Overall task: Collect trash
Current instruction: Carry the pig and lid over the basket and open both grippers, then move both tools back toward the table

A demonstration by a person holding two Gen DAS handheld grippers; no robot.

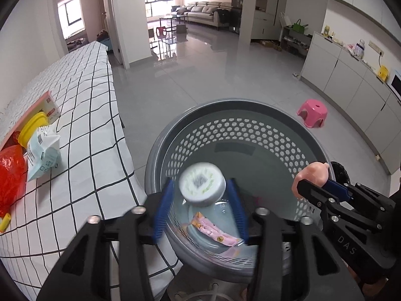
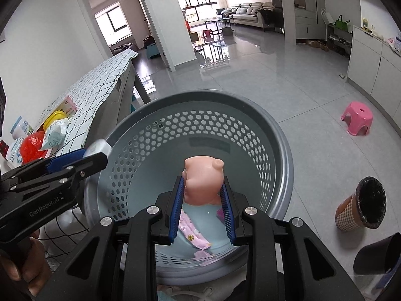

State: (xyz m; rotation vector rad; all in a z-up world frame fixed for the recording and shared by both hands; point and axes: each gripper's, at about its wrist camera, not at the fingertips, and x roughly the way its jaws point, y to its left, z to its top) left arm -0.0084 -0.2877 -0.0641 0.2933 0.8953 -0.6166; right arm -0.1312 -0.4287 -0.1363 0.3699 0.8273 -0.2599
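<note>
My left tool (image 1: 200, 200) is open above the grey basket (image 1: 275, 111), and a round white container (image 1: 201, 187) sits between its blue pads (image 1: 164, 209). The container looks blurred, and I cannot tell if the pads touch it. My right tool (image 2: 203, 195) is closed on a pink pig toy (image 2: 203, 181), which I hold over the same basket (image 2: 280, 135). In the left wrist view the toy (image 1: 312, 174) shows at the tip of the right tool (image 1: 304, 188), near the right rim.

At the bottom of the basket lies a pink wrapper (image 1: 215, 233); I see the wrapper (image 2: 191, 233) in the right wrist view too, just under the toy.

To the left of the basket is the tabletop (image 1: 87, 125) with a white cloth with black grid lines. On it lie a red plastic bag (image 1: 11, 173), a light blue packet (image 1: 42, 155), a yellow lid (image 1: 32, 128) and a pink box (image 1: 50, 105), all close together near the left edge of the view.

On the floor (image 1: 200, 80), to the right of the basket, stands a small bin with a black liner (image 2: 361, 204). Farther away is a pink stool (image 1: 312, 113). Far behind, a sofa (image 1: 210, 12) stands in the bright living room.
</note>
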